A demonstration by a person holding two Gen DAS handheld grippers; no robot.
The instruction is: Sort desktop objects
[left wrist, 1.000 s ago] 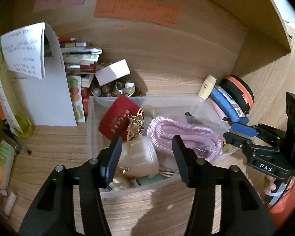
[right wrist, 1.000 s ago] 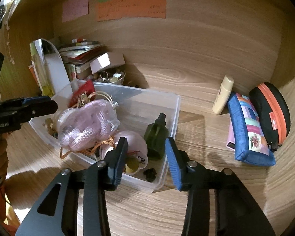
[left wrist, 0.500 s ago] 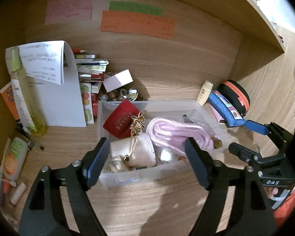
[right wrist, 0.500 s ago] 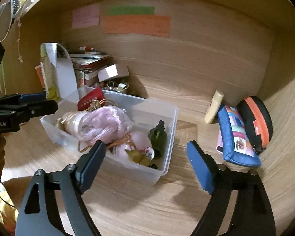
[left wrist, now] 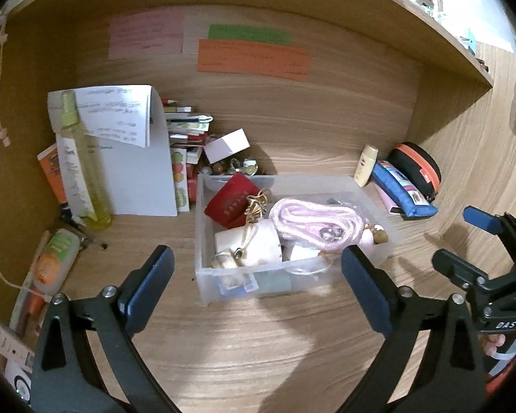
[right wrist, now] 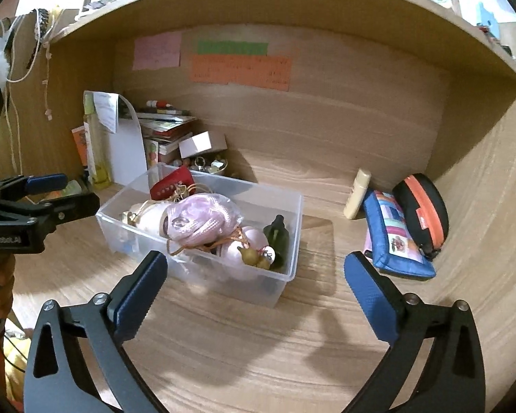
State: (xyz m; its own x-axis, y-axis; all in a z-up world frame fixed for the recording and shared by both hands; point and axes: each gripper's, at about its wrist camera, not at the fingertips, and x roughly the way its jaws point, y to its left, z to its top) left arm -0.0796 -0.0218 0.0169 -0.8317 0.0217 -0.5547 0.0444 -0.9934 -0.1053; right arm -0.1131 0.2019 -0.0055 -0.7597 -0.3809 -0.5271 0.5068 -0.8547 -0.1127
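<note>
A clear plastic box (left wrist: 203, 241) (right wrist: 289, 234) stands on the wooden desk, holding a pink rope (left wrist: 313, 220) (right wrist: 203, 216), a red pouch (left wrist: 230, 199), a white roll (left wrist: 251, 244) and a dark green bottle (right wrist: 278, 237). My left gripper (left wrist: 258, 275) hovers short of the box's front wall, its jaws opening wide and gripping nothing. My right gripper (right wrist: 254, 268) hangs in front of the box's right corner, jaws also opening and empty. Each gripper shows at the edge of the other's view.
A blue pencil case (right wrist: 392, 234), a black and orange case (right wrist: 423, 210) and a cream tube (right wrist: 357, 192) lie right of the box. Behind and left are stacked books, a white carton (left wrist: 227, 144), folded paper, a yellow spray bottle (left wrist: 82, 165) and a tube (left wrist: 55, 258). Alcove walls enclose the desk.
Both grippers have spread their jaws from narrow to wide and have drawn back from the box's front wall. The box stays on the desk.
</note>
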